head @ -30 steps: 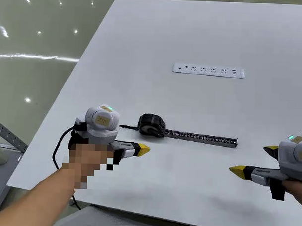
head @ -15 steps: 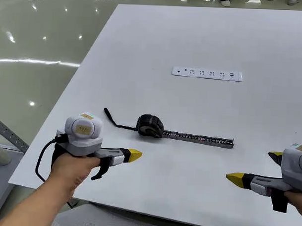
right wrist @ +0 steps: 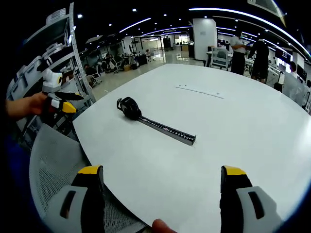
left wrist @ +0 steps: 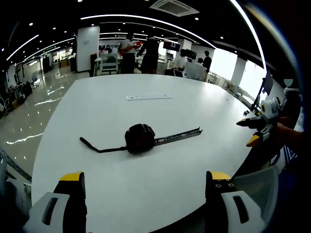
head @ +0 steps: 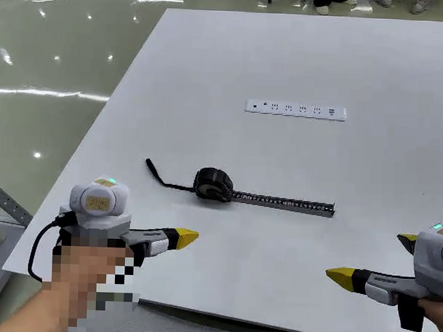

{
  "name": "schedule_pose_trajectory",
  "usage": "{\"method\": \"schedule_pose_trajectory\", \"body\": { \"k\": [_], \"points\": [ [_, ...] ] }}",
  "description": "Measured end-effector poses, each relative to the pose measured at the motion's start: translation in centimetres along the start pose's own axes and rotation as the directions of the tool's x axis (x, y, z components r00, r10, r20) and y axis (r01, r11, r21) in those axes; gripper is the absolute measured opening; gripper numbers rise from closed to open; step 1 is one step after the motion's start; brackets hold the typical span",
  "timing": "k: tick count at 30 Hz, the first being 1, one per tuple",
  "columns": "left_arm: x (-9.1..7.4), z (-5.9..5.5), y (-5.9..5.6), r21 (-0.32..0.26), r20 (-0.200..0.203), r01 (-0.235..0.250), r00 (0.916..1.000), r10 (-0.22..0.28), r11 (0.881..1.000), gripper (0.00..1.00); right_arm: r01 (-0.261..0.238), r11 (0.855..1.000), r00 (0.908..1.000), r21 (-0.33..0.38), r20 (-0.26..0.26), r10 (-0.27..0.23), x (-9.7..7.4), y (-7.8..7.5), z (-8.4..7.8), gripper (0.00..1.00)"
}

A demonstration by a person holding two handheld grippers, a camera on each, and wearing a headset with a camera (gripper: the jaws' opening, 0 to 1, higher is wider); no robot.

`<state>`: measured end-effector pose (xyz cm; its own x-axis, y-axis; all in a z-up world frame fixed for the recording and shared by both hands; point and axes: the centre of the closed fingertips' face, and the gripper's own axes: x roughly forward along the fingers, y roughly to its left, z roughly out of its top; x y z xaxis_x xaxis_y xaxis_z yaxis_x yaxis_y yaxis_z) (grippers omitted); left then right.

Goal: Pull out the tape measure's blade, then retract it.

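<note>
Two grippers [left wrist: 146, 176] [right wrist: 162, 170] gaping; tape measure [head: 213, 185] between, untouched

No legible text anywhere: graduation marks on the tape measure's blade [head: 282, 203] are too small to read, the yellowish sticker [head: 98, 203] on top of the left gripper [head: 184, 237] is blurred, and the small marks on the white power strip [head: 296, 109] can't be made out.
</note>
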<state>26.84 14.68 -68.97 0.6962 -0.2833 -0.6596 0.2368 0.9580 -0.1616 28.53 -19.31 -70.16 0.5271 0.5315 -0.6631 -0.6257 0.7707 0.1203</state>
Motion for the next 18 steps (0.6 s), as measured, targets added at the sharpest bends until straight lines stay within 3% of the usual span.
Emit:
{"method": "schedule_pose_trajectory", "body": {
  "k": [2, 8, 10, 18],
  "points": [
    [-0.5, 0.3, 0.1, 0.028, 0.027, 0.002, 0.9996, -0.003, 1.0, 1.0, 0.012, 1.0, 0.9999, 0.015, 0.003, -0.012, -0.3, 0.3, 0.0, 0.98],
    [-1.6, -0.5, 1.7, 0.041, 0.001, -0.005, 1.0, 0.005, 0.999, 1.0, 0.052, 0.994, 0.9983, 0.099, 0.023, -0.054, -1.4, 1.9, -0.1, 1.0],
    [-2.0, -0.2, 1.9, 0.019, 0.029, 0.001, 0.9996, -0.002, 1.0, 1.0, 0.059, 0.993, 0.9979, 0.1, 0.02, -0.062, -1.6, 2.6, -0.2, 1.0],
    [-3.9, -0.8, 2.9, 0.028, 0.018, -0.022, 0.9996, 0.021, 0.999, 1.0, 0.08, 0.992, 0.9967, 0.098, 0.005, -0.081, -2.0, 4.6, -0.5, 1.0]
  ]
}}
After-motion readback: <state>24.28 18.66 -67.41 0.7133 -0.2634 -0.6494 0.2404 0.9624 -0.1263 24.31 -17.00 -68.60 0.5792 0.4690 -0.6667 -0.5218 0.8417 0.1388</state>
